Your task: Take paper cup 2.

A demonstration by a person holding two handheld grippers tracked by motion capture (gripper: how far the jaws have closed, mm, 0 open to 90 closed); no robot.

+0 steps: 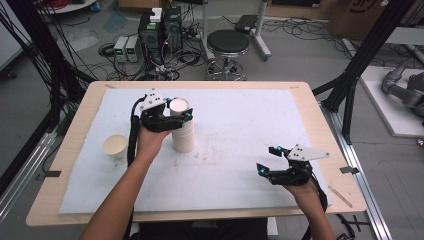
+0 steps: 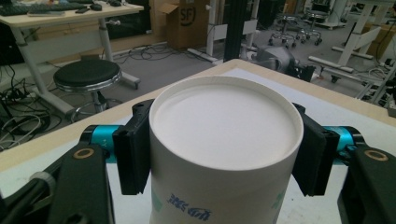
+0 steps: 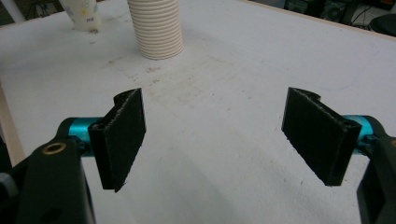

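Counting from the lower edge of the high view upward, two grippers, one stack of cups and one single cup are seen on the white mat [image 1: 240, 180] that covers the wooden table [image 1: 75, 130].

The right gripper [image 1: 267, 161] is held at the lower right of the frame, just above the mat, with its jaws spread wide and nothing between them. In the right gripper view its two black pads [image 3: 122, 135] are seen well apart over bare, slightly smudged mat.

The single paper cup [image 1: 115, 148] stands upright at the left of the frame, mouth up, apart from everything else.

The stack of paper cups [image 1: 183, 135] stands upright at centre left, mouth down, its ribbed rims showing as tight rings down the side. The number of cups in it cannot be told.

The top cup [image 1: 179, 106] of that stack is pinched by the left gripper [image 1: 177, 111], which reaches in from the left at the height of the stack's top. In the left gripper view the cup [image 2: 224, 126] is seen directly between the two pads [image 2: 133, 149], which press on its opposite sides just under the closed white base. The cup is white, round and smooth-walled, with blue print and a green mark lower on its side.

A black stool [image 1: 228, 42] stands on the floor beyond the table's far edge.
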